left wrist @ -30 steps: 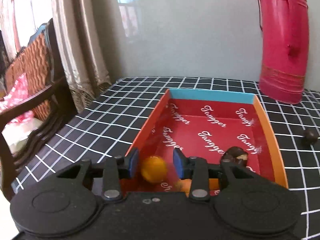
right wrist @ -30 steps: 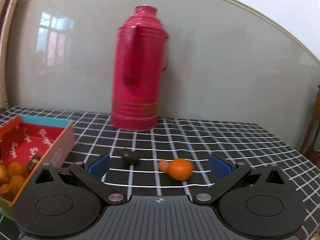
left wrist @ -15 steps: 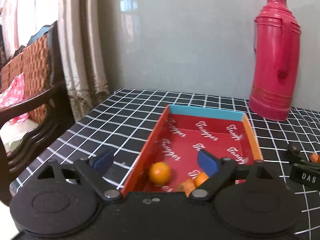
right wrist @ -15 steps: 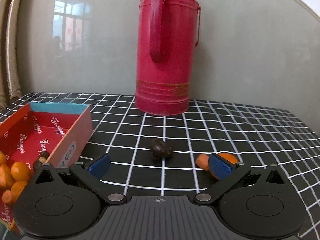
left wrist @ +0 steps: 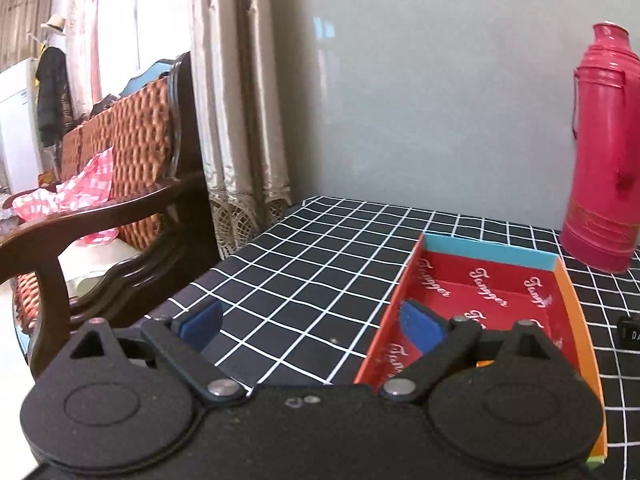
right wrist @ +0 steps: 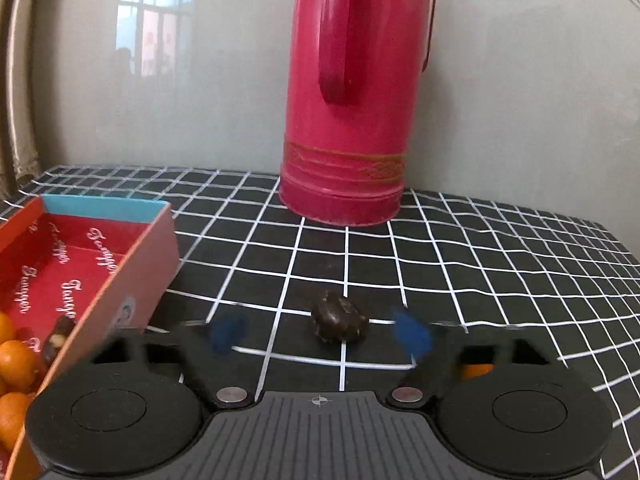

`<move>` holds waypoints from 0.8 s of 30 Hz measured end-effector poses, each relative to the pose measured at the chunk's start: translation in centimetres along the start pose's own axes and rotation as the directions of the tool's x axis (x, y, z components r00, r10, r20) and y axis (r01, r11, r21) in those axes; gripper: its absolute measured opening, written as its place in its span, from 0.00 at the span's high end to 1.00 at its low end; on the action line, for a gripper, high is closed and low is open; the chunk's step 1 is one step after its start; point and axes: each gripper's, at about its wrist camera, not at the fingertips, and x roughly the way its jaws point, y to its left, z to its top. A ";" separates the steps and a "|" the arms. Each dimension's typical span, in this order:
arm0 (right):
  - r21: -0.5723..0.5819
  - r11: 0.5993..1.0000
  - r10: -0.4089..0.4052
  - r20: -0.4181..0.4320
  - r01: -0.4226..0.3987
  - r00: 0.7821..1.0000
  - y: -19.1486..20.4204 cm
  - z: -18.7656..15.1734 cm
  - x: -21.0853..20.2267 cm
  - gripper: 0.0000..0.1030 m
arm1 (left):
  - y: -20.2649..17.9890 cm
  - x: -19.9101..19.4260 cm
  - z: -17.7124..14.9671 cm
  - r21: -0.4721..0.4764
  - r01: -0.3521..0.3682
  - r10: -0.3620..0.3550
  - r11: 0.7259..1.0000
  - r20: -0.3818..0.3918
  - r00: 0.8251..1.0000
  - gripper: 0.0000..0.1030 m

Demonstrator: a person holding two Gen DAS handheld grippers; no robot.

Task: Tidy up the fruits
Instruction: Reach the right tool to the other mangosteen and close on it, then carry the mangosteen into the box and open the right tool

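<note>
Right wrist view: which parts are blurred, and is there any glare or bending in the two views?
Right wrist view: the right gripper, jaws just closing, is smeared, while the dark fruit between them stays sharp; a window reflects on the wall. Left wrist view: sharp, with the tablecloth grid bent by the fisheye.

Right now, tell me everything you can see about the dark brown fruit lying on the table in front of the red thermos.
The dark brown fruit is a small, lumpy, glossy oval with a wrinkled skin, perhaps a date. It lies on its side on the black grid-patterned tablecloth, in front of the red thermos and right of the red box, touching neither. It sits between the right gripper fingers, whose jaws have just been closing; the blurred blue pads do not touch it yet.
</note>
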 end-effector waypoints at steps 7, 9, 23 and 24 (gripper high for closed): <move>0.017 1.000 -0.012 -0.079 0.013 0.997 -1.0 0.0 2.9 0.52 | 0.6 0.5 0.3 -0.020 -0.002 0.001 1.000 -0.011 1.000 0.13; 0.017 1.000 -0.005 -0.074 0.007 0.997 -0.9 0.0 2.8 0.63 | 0.6 0.6 0.2 -0.021 -0.003 0.002 1.000 -0.018 1.000 0.13; -0.026 0.986 0.164 0.114 -0.162 0.980 1.6 0.4 -2.1 0.63 | 2.4 1.3 0.3 -0.105 -0.092 0.085 0.990 -0.064 0.994 0.11; -0.031 0.981 0.192 0.132 -0.190 0.972 1.9 0.4 -2.7 0.63 | 2.6 1.3 0.4 -0.113 -0.104 0.096 0.988 -0.069 0.993 0.11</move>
